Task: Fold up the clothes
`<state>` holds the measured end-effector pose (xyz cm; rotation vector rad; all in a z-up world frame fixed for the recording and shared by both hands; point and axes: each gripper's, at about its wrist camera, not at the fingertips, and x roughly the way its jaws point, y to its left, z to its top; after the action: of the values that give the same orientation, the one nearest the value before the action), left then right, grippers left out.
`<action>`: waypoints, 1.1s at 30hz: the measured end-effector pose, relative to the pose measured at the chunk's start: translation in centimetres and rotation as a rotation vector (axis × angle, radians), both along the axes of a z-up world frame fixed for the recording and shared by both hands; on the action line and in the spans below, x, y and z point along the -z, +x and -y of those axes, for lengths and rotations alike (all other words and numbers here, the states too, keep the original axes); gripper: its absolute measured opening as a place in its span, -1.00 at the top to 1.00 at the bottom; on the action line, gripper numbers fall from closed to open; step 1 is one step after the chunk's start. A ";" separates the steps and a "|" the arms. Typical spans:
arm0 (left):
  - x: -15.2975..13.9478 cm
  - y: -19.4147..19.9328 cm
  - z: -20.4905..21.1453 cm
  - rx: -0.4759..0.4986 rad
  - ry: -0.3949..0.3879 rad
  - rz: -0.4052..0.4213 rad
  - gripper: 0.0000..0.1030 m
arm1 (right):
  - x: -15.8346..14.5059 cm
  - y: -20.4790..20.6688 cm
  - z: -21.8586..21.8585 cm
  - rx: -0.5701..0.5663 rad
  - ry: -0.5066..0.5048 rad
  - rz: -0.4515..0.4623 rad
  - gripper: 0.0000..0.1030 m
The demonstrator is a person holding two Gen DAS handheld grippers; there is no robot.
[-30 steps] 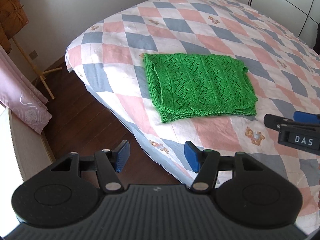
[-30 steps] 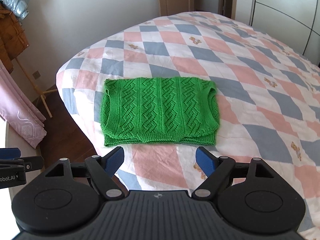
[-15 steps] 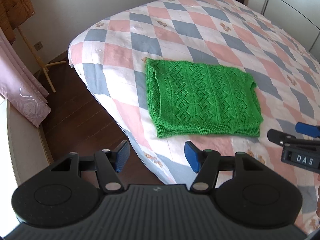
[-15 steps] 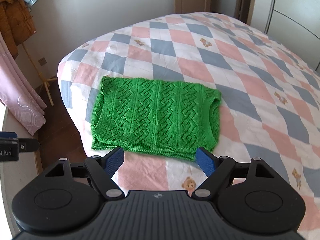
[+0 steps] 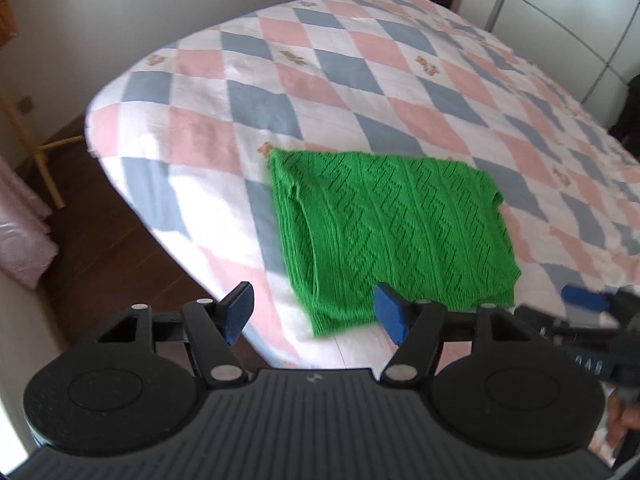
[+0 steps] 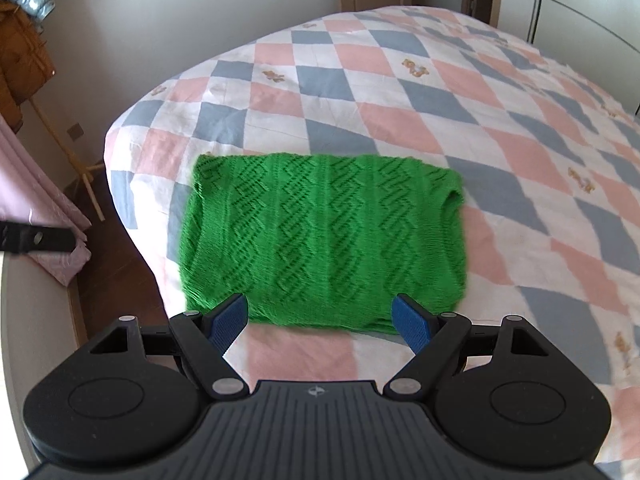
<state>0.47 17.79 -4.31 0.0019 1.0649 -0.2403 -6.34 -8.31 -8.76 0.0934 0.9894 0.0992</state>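
A green knitted sweater [image 5: 392, 228] lies folded into a flat rectangle near the bed's front edge; it also shows in the right wrist view [image 6: 324, 240]. My left gripper [image 5: 314, 316] is open and empty, just in front of the sweater's near left corner. My right gripper [image 6: 322, 322] is open and empty, right at the sweater's near hem, its blue pads [image 6: 412, 324] overlapping that edge in view. The right gripper also shows at the right edge of the left wrist view [image 5: 588, 320].
The bed [image 6: 460, 92] has a pink, blue and white diamond quilt. Dark wooden floor [image 5: 104, 256] lies left of it. A pink curtain [image 6: 36, 200], a wooden rack [image 6: 68, 152] with hanging clothes and a white wardrobe [image 5: 580, 20] stand around.
Both grippers have moved forward and down toward the sweater's near edge; the sweater looks larger and closer. The jaws stay open. The sweater has not moved.
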 end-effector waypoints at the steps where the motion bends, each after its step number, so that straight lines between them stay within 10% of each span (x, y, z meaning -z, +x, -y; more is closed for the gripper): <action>1: 0.3 1.5 -0.6 0.019 -0.005 -0.015 -0.22 | 0.3 0.3 -0.8 0.012 0.002 -0.004 -0.58; 11: 7.3 17.3 -1.7 0.306 -0.071 -0.153 -0.08 | 6.0 3.5 -12.8 0.105 -0.040 -0.089 -0.57; 18: 15.9 25.5 -2.2 0.297 -0.197 -0.290 0.04 | 11.9 4.5 -20.1 0.092 -0.200 -0.097 -0.50; 33: 22.0 28.8 -2.2 0.343 -0.312 -0.301 0.43 | 20.9 6.0 -26.4 -0.087 -0.772 0.013 -0.02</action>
<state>29.23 19.95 -26.35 -0.1361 1.3142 -0.7333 -0.37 18.14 -29.64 -0.6565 0.9619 -0.2063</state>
